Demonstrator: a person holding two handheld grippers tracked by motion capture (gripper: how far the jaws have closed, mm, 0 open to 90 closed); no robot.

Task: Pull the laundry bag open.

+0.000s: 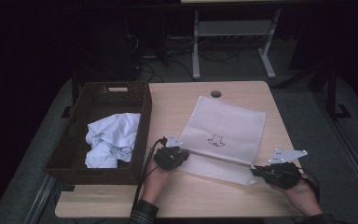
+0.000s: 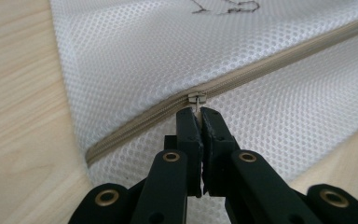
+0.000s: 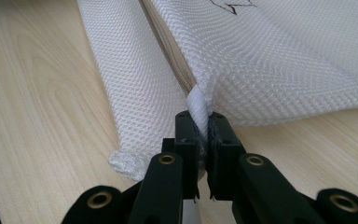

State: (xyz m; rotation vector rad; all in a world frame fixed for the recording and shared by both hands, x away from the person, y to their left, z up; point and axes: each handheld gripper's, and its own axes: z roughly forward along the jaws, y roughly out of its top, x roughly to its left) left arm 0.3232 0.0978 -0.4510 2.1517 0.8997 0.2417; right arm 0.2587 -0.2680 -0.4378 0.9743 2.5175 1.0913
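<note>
A white mesh laundry bag (image 1: 226,126) lies flat on the wooden table, with a small dark drawing (image 1: 216,140) on it and a beige zipper (image 2: 270,65) across its near part. My left gripper (image 1: 176,156) is shut on the metal zipper pull (image 2: 196,99), near the zipper's left end. At the bag's near right corner my right gripper (image 1: 255,171) is shut on a bunched fold of the mesh (image 3: 199,112). In the right gripper view the bag's edge (image 3: 135,93) stretches away from the jaws.
A dark wicker basket (image 1: 74,126) stands at the table's left edge and holds a crumpled pale blue cloth (image 1: 112,139). A round cable hole (image 1: 216,94) is at the table's far edge. Desk legs and cables stand on the floor beyond.
</note>
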